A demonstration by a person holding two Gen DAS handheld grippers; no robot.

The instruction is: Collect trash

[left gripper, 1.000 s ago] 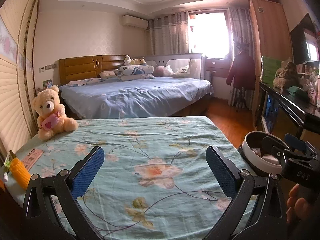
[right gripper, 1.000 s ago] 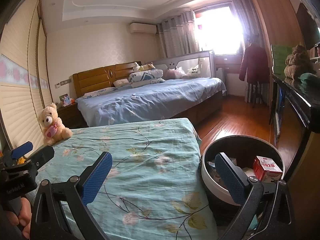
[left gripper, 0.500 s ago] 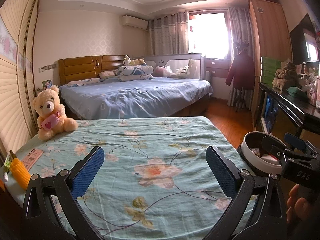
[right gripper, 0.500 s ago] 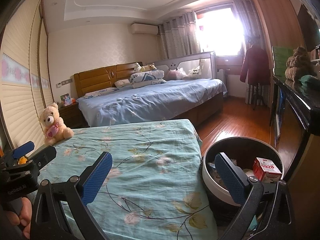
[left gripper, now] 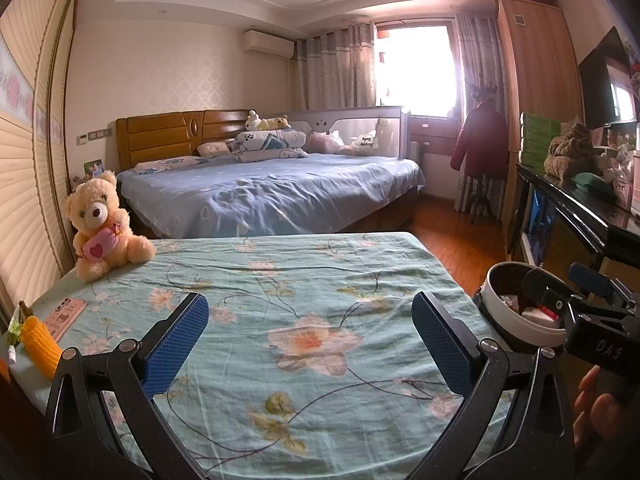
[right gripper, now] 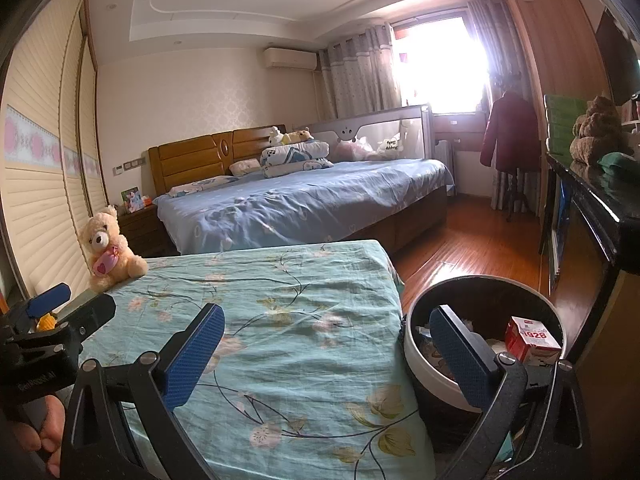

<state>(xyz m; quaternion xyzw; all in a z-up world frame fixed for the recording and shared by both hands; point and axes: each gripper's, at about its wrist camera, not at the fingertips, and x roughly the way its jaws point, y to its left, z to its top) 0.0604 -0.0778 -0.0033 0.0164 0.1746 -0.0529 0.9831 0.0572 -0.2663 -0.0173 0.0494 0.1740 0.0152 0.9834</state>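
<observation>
Looks like most of the job is already done here. The trash bin (right gripper: 416,344) sits on the floor right at the corner of the floral bed (right gripper: 280,320), and it's got stuff in it: a red and white box (right gripper: 530,338) plus some crumpled paper-ish bits below it. The right gripper (right gripper: 326,358) is spread wide with nothing in it, its right finger hanging just over the bin's near rim, its left one over the sheet. The left gripper (left gripper: 310,342) is also wide open and empty, hovering above the middle of the bed.

What's left, I'd guess: off to the far left of the left gripper, at the bed edge, there's a corn cob (left gripper: 38,344) and what might be a green wrapper (left gripper: 16,320) beside it. Honestly it's squashed into the fisheye corner, so can't say for sure it's trash. A pink card or phone case (left gripper: 66,314) lies just past the corn. The teddy bear (left gripper: 100,226) further back is obviously not rubbish.

The bin itself is round, dark inside with a white band round the rim, roughly half full.
</observation>
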